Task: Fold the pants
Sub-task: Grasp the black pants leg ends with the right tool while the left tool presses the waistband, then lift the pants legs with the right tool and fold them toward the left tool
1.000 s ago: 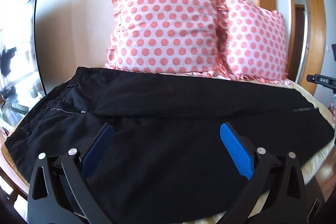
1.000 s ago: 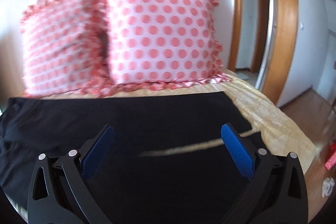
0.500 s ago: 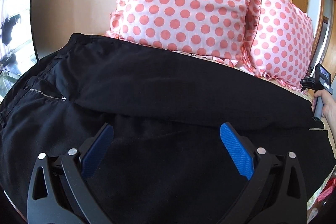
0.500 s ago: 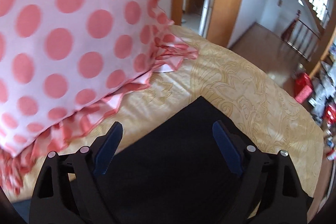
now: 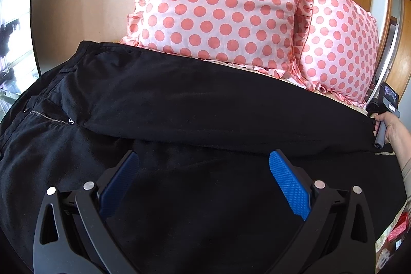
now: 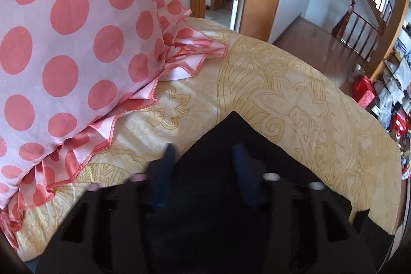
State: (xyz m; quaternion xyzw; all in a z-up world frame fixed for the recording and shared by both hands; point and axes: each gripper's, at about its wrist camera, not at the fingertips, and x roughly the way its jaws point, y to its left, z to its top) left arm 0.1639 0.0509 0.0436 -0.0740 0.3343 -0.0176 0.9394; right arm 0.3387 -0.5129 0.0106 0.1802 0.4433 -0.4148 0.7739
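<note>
right claw [image 6: 204, 158] over pants [image 6: 231, 140] hem corner

Pants [image 5: 205, 104]: matt black woven cloth under the left tongs [image 5: 204, 171]. Tong pads [image 5: 289, 186]: blue, stippled, rubbery; arms matt black plastic w/ metal rivets. Pillows [image 5: 221, 4] beyond: glossy satin-like. Bedspread [image 6: 295, 84]: yellow patterned cloth ahead of right tongs [image 6: 204, 168].

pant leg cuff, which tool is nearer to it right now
Right. The right tool sits over the cuff corner of the black pants. The left tool hovers open over mid-leg, far from that end.
</note>
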